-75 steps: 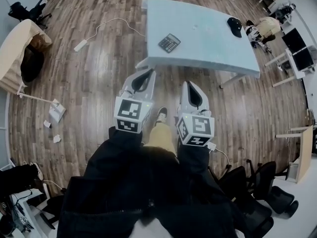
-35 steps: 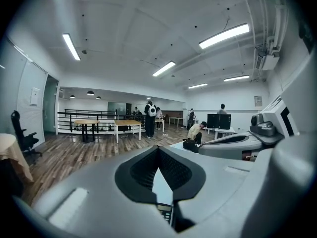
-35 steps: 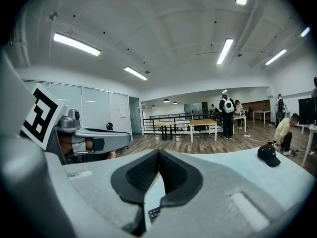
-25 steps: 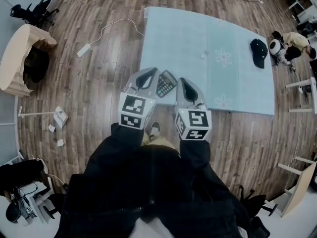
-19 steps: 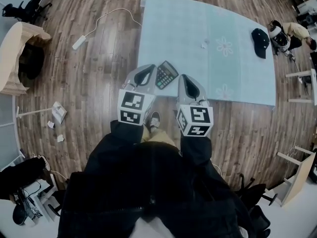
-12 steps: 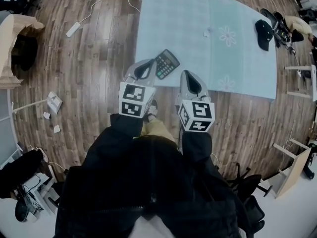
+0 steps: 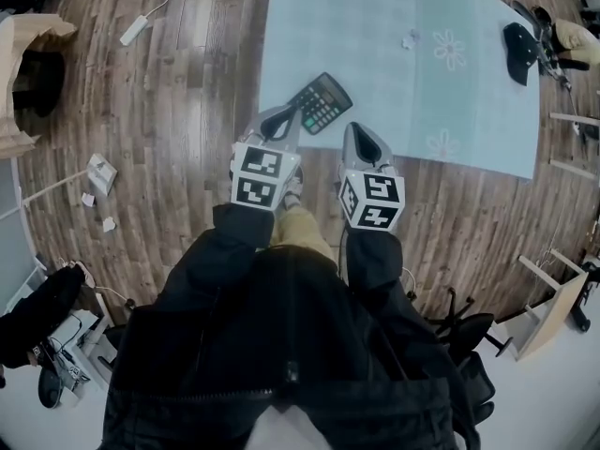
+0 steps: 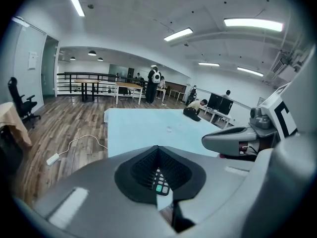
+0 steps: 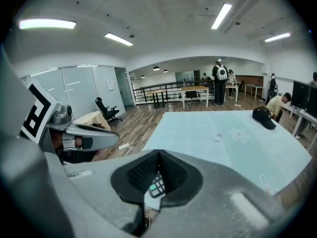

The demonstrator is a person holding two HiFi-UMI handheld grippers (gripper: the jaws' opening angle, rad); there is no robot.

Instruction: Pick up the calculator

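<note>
You hold your left tool with its two jaws pressed together at the tips and nothing between them. The left gripper view shows the ribbed black pads meeting in a point. Your right tool is pressed together the same way and is also empty.

The black rectangular calculator with grey keys and one green key lies flat on the pale blue tabletop, close to its near-left corner and turned at a slant to the edge. In the head view the tip of your left tool sits just beside the calculator's near-left end. Whether it touches the calculator cannot be told. Your right tool points at the tabletop's near edge, to the right of the calculator and apart from it. Each gripper view shows a strip of the calculator's keys through the hollow behind the closed tips.

A black cap lies far off at the tabletop's right end.
</note>
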